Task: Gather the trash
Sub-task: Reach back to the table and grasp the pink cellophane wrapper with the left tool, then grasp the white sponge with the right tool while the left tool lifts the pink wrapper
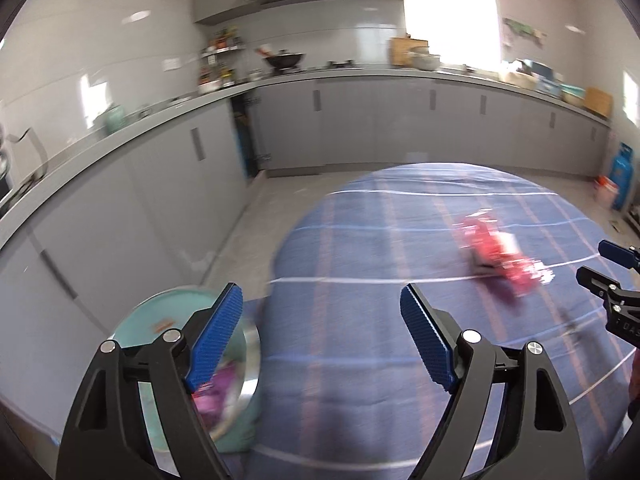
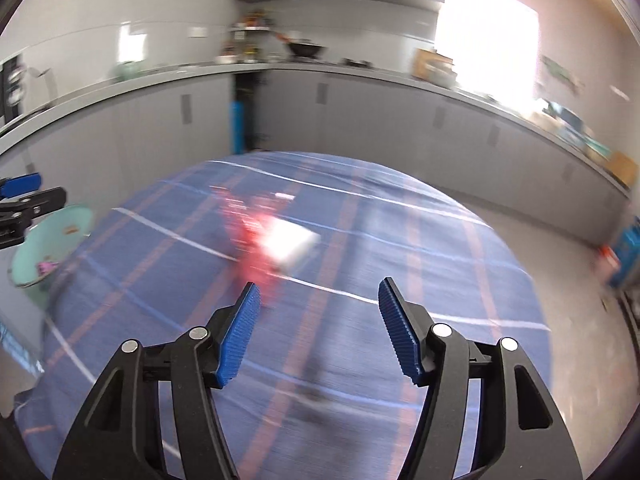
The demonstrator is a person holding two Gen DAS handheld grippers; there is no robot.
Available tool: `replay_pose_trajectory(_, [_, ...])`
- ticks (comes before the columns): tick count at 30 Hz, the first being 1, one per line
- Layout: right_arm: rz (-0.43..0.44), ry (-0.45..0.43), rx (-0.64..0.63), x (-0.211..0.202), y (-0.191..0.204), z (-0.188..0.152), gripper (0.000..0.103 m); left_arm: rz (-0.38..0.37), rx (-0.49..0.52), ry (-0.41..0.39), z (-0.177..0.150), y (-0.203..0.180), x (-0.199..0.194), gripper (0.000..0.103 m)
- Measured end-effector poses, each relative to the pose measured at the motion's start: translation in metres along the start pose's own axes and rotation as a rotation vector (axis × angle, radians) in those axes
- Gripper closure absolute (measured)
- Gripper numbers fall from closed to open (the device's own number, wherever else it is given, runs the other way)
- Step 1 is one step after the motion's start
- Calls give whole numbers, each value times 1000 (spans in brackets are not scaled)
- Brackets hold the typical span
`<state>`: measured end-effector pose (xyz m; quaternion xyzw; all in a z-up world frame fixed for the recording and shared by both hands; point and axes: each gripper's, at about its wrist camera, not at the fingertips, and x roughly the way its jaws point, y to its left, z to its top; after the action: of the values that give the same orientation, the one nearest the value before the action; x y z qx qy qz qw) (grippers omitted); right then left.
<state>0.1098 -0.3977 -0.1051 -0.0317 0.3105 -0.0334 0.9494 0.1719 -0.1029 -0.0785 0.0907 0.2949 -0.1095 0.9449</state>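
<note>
Far left, off the table edge: pale green round bin with a shiny metal inner rim (image 1: 172, 308). A crumpled purple wrapper (image 1: 218, 394) already lies inside it. My left tongs (image 1: 320, 338) hang partly over that bin and partly over the table edge, jaws spread wide, nothing between the blue ribbed pads (image 1: 218, 340).

Centre: round table under a blue plaid cloth with white and reddish stripes (image 1: 360, 248). On it lies the next piece, a crinkled red foil wrapper with a white patch (image 2: 268, 240), well apart from the bin and toward the far half of the table. Motion blur smears it in both views.

Handling, my guess: very light, thin, soft, springy when crushed, slick on the surface. The ribbed pads should bite if I pinch a bunched fold, not a flat face. Best hold looks like the red crumpled body beside the white patch.

Orientation: too blurred to be certain. In the left wrist view the long axis seems to run diagonally, far-left to near-right.

Right: my right tongs (image 2: 320, 330) aim toward the wrapper, jaws parted and empty, short of it.
</note>
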Motion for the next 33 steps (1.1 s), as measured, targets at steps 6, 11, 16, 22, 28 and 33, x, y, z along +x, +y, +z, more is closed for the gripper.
replay_pose_trajectory(6, [-84,-6,93,-5,-54,-16,38,-82,92,-9,21,-84,15,19])
replay_pose_trajectory(11, [-105,-15,128,-5,-71,-21,37,-133,129,22,32,-134,35,17])
replay_pose_trajectory(16, [-122,-36,158,-5,-85,-22,32,-149,167,60,31,-167,55,17])
replay_pose_trajectory(22, [-109,-42,169,-3,-82,-23,31,-156,181,138,19,-173,78,18])
replay_pose_trajectory(28, [-93,-44,161,0,-73,-19,31,-221,188,186,12,-168,82,61])
replay_pose_trajectory(33, [-79,-32,161,6,-64,-16,31,-249,216,182,7,-160,77,80])
